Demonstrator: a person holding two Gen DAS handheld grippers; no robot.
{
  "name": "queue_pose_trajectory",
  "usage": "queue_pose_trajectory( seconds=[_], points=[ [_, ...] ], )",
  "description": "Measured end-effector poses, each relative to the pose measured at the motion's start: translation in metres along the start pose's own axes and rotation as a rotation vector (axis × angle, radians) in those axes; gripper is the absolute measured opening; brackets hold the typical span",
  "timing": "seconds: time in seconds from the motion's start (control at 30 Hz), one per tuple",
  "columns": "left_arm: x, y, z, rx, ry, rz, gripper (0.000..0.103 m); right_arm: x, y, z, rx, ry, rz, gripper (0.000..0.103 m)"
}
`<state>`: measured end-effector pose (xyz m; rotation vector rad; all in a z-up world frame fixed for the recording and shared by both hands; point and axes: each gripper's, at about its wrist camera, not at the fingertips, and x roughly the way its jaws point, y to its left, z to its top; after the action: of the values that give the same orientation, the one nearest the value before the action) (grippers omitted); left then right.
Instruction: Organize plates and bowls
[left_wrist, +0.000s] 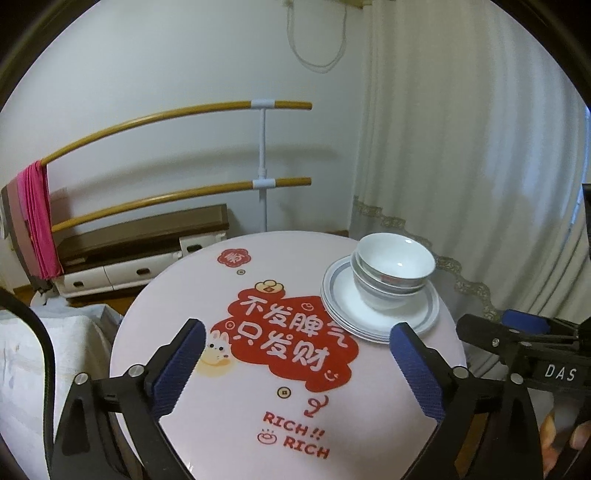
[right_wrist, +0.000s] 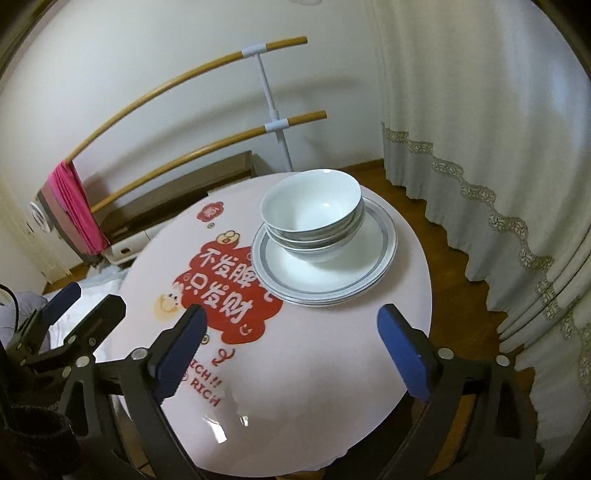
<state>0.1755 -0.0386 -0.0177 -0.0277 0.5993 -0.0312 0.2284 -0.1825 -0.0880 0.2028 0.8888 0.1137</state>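
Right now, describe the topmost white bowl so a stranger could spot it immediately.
Find the round pink table with the red printed greeting. On its far right side, a stack of grey-rimmed white plates carries nested white ceramic bowls. The topmost white bowl is the only one whose glossy inside shows.

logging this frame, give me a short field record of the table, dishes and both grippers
table: round pink table with red print
bowls: nested stack of white bowls, upright
plates: stack of grey-rimmed plates under the bowls, on the table's right side
left gripper: open, holding nothing, short of the dishes
right gripper: open, holding nothing, short of the plates
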Motion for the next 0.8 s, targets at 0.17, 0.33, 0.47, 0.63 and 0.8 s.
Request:
queue_pose_trajectory(
  seconds=[0.17, 0.33, 0.47, 0.63, 0.8],
  points=[
    [-0.011, 0.007, -0.011, 0.011, -0.028, 0.017, 0.102, -0.014, -0.001, -0.016, 0.027, -0.048, -0.003, 0.103],
    [-0.019, 0.017, -0.014, 0.015, -0.05, 0.013, 0.102, -0.024, 0.003, -0.029, 0.064, -0.062, -0.009, 0.103],
    [-0.039, 0.023, -0.015, 0.001, -0.095, -0.011, 0.102, -0.037, 0.017, -0.033, 0.041, -0.103, -0.019, 0.103],
    [-0.06, 0.033, -0.022, -0.002, -0.16, -0.018, 0.102, -0.056, 0.042, -0.037, -0.021, -0.186, -0.042, 0.103],
    [-0.071, 0.045, -0.034, 0.008, -0.224, -0.049, 0.102, -0.068, 0.057, -0.045, -0.053, -0.258, -0.071, 0.103]
  ],
)
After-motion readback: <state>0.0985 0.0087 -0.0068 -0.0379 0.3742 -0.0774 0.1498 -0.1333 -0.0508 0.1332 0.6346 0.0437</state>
